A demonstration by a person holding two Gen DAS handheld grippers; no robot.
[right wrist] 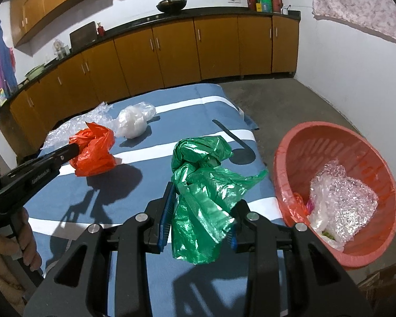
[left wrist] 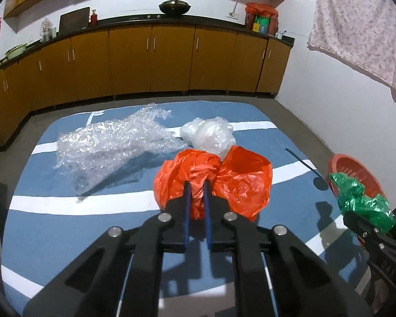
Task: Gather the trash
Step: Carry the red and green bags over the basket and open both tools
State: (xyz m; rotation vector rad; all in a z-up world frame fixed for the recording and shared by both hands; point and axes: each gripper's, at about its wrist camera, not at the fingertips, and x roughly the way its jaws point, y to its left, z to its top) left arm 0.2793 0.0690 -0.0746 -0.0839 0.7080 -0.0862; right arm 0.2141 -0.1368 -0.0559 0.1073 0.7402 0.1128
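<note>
Left tool (left wrist: 196,185) clamped tight on orange bag (left wrist: 240,182) over blue mat (left wrist: 52,224), right tool (right wrist: 202,211) gripping green bag (right wrist: 203,185) (crumpled), pink basket (right wrist: 285,158) just beside.

The side of the left claw (right wrist: 78,149) carries small pale lettering, blurred, seemingly a brand name; nothing else is legible.

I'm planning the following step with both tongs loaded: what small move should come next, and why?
Probably swing the right tongs, shut on the crumpled green plastic bag, over the red plastic basin beside the blue striped mat and release. The left tongs already pinch the orange plastic bag.
</note>
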